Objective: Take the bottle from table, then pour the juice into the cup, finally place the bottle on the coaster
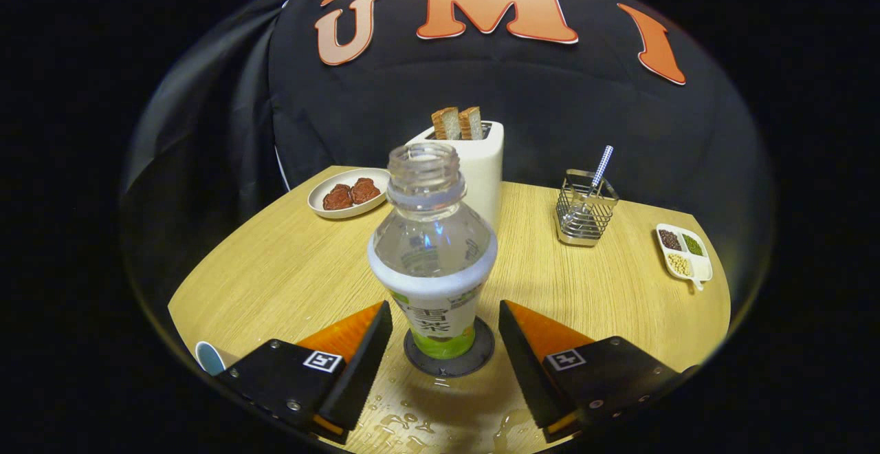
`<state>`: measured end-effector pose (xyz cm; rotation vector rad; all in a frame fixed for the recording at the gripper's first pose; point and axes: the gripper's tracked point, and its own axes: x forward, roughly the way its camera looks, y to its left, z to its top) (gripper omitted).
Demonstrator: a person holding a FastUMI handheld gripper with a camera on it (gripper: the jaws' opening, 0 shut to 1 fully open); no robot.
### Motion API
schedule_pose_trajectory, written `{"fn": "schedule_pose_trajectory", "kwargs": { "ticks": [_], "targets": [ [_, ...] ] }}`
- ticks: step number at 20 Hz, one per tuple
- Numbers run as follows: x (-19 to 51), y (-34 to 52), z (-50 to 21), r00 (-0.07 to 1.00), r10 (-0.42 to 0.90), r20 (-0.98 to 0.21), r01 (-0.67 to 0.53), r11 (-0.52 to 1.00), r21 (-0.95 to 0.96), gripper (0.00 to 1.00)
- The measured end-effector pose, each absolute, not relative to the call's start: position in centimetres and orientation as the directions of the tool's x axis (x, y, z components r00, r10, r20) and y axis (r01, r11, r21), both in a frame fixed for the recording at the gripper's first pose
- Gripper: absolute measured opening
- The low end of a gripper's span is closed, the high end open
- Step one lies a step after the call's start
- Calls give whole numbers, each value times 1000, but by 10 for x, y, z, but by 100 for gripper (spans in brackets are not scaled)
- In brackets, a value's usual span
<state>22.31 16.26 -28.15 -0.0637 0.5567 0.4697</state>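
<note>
Bottle (433, 254) stands upright on the dark round coaster (474, 361), cap off, open neck at top, clear upper part, white label band lower down with green at the base. Jaws (445, 323) are spread wide, one finger on each side of the bottle base, both clear of it, gaps visible on either side, so nothing is held. Coaster sits on the light wood counter (275, 268) between the fingers and just ahead of them. Small puddles and droplets of water (399, 423) on the counter just in front of the coaster, close to the fingers, more wet patches toward the right finger. Cup (208, 358), only a pale rim with blue edge visible, sits beside the left finger on its outer side; contents can't be told. Beyond the bottle, a white toaster (485, 165) with two slices of toast (457, 124) sticking up, partly hidden by the bottle neck. Left of the toaster, a small white plate (323, 203) with two reddish-brown food pieces (352, 194). Right of the toaster and well apart, a wire holder (584, 217) with a striped straw (602, 165) leaning out of it. Farther right near the counter rim, a white divided dish (698, 268) holding dark, green and pale beans in separate sections. Black cloth wall behind the counter.
</note>
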Motion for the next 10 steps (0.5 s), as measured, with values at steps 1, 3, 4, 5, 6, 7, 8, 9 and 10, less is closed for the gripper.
{"fn": "schedule_pose_trajectory", "kwargs": {
  "ticks": [1,3,4,5,6,7,8,9,10],
  "targets": [
    [220,159,-274,753,410,-515,-438,896,72,96],
    [213,151,-255,774,401,-490,-417,905,82,98],
    [211,144,-245,790,388,-475,-396,914,88,97],
    [208,137,-234,803,374,-463,-376,922,93,97],
    [205,130,-222,817,362,-449,-358,928,97,97],
    [201,122,-210,830,348,-435,-341,935,96,97],
    [198,112,-196,845,330,-420,-323,942,91,97],
    [195,103,-183,860,311,-405,-305,949,81,97],
    [190,92,-169,875,287,-389,-283,957,68,97]
  ]
}}
